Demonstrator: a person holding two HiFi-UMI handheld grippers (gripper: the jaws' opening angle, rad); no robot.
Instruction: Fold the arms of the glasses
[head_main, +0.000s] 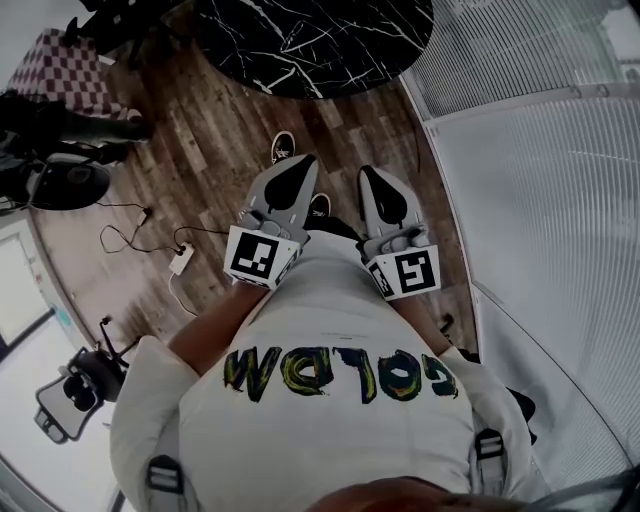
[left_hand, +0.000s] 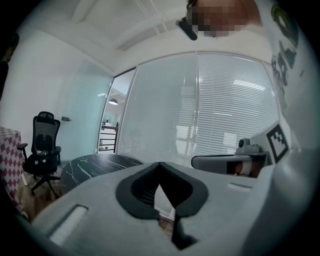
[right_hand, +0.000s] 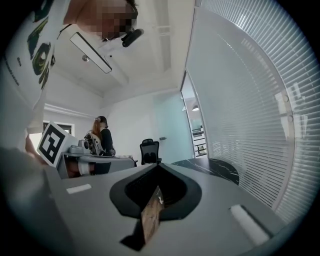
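Standing posture with both grippers idle; the task has not begun. At the far left of the head view, an office chair (head_main: 75, 390) stands on the wood floor, with a power strip (head_main: 181, 260) and its cable nearer the middle.

The left gripper (head_main: 297, 165) is held in front of the person's white shirt (head_main: 330, 330), pointing forward and roughly level. In the left gripper view its jaws (left_hand: 160, 164) meet at the tips with nothing between them, and only window blinds show through the slit below.

The right gripper (head_main: 378, 180) is just beside it and held the same way. Its jaws (right_hand: 159, 162) are likewise closed and empty, with floor showing through the slit. Slatted blinds (head_main: 550, 220) fill the right of the scene.

A round black marble table (head_main: 320, 40) lies ahead, well apart from both grippers. The glasses appear in no view, so their place cannot be told, and none are seen on the visible part of the table.

Judged progress: nothing is done. The glasses have yet to be found and reached, and both arms remain to be folded.
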